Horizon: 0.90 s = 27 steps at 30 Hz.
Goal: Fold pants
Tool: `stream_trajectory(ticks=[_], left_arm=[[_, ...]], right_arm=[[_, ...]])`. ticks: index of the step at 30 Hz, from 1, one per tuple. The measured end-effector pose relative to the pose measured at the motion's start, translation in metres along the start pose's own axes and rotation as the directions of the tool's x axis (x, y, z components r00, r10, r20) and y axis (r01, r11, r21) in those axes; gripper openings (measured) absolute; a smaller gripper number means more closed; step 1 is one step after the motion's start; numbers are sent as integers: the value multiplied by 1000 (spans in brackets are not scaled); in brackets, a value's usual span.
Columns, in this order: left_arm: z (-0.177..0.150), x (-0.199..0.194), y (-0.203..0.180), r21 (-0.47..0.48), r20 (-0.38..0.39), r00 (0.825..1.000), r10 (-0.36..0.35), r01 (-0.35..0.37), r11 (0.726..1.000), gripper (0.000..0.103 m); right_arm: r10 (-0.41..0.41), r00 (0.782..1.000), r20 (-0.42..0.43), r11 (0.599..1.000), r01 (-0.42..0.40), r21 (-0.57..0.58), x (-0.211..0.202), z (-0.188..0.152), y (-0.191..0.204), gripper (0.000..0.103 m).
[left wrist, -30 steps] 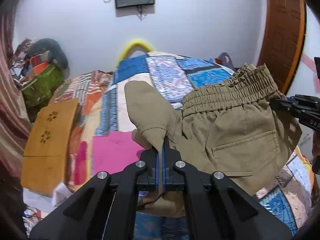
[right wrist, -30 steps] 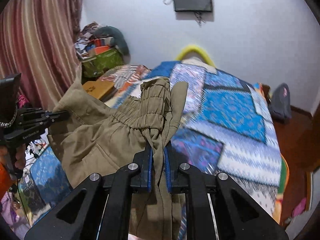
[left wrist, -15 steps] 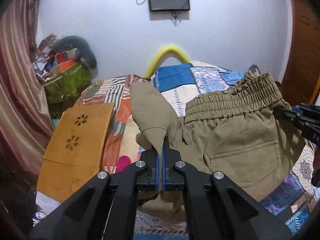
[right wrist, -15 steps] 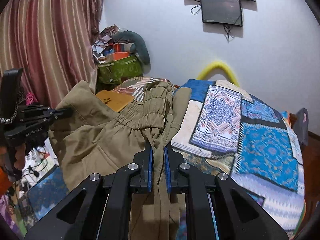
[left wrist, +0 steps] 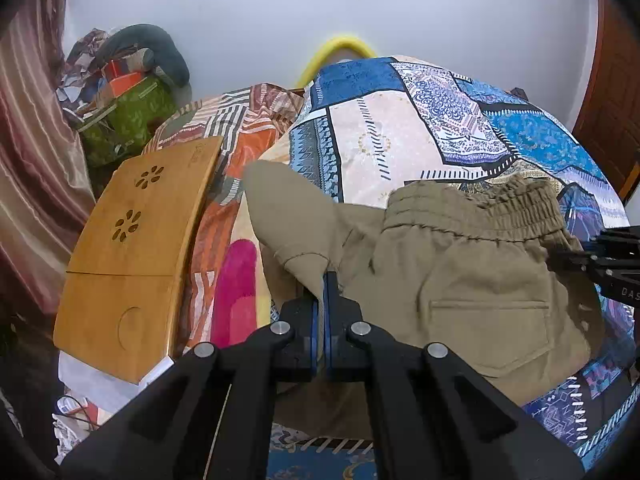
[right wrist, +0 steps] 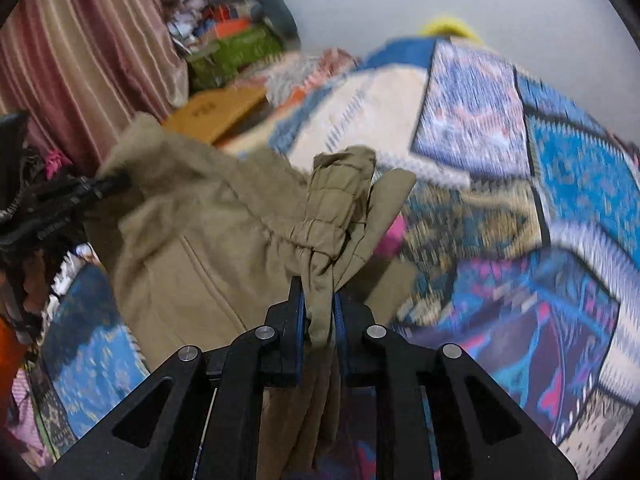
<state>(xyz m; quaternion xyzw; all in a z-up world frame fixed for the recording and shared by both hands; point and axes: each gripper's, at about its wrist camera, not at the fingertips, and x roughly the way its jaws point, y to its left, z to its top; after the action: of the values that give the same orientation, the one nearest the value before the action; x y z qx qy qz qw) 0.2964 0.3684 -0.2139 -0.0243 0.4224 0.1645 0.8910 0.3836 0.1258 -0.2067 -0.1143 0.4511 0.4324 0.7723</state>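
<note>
The khaki pants (left wrist: 472,280) hang stretched between my two grippers above the bed, back pocket and elastic waistband facing the left wrist view. My left gripper (left wrist: 324,280) is shut on one fabric corner of the pants. My right gripper (right wrist: 320,296) is shut on the bunched waistband end of the pants (right wrist: 208,240). The right gripper also shows at the right edge of the left wrist view (left wrist: 600,260), and the left gripper at the left edge of the right wrist view (right wrist: 92,192). The lower part of the pants is hidden below the grippers.
A patchwork bedspread (left wrist: 440,120) covers the bed ahead. A wooden lap tray (left wrist: 136,252) lies on the bed's left side. A pile of bags and clothes (left wrist: 128,96) sits by the striped curtain (left wrist: 28,140). A wooden door (left wrist: 608,92) stands at the right.
Both grippers have tilted down toward the bed with the pants still held; the bedspread fills more of both views. The right wrist view is blurred by motion.
</note>
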Motion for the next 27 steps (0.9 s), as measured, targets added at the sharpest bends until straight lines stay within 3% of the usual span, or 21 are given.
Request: stream_trajectory(ticks=[3, 4, 9, 13, 16, 18, 20, 21, 23, 27], left_arm=[[-2, 0, 1, 2, 1, 1000, -3, 3, 1000, 1], [-2, 0, 1, 2, 1, 1000, -2, 2, 1000, 1], [-6, 1, -2, -1, -3, 1000, 4, -4, 1000, 1], [-11, 2, -5, 22, -8, 1000, 10, -10, 1000, 1], [-13, 3, -8, 38, -10, 1000, 17, -17, 999, 1], [-15, 3, -9, 40, -9, 1000, 18, -18, 999, 1], [-17, 3, -9, 36, -8, 1000, 22, -22, 999, 1], [-18, 2, -8, 34, -6, 1000, 22, -22, 999, 1], [-17, -2, -9, 33, -2, 1000, 16, -16, 999, 1], [-13, -13, -13, 45, 24, 1000, 20, -21, 999, 1]], right_arm=[[3, 999, -49, 1000, -2, 31, -5, -10, -7, 32], [3, 998, -64, 999, -1, 34, -7, -14, -8, 43], [-27, 993, -119, 1000, 27, 2, 1, -30, -5, 46], [51, 988, -143, 996, -40, 74, 15, -32, -12, 54], [53, 986, -158, 998, -45, 52, 25, -25, -5, 57], [60, 984, -168, 997, -52, 51, 31, -23, -4, 52], [57, 986, -155, 997, -48, 63, 30, -23, -5, 27], [59, 988, -146, 996, -48, 74, 29, -21, -8, 21], [82, 989, -125, 993, -71, 90, 22, -20, -11, 13], [47, 997, -56, 999, -47, 5, 6, -12, 4, 9]])
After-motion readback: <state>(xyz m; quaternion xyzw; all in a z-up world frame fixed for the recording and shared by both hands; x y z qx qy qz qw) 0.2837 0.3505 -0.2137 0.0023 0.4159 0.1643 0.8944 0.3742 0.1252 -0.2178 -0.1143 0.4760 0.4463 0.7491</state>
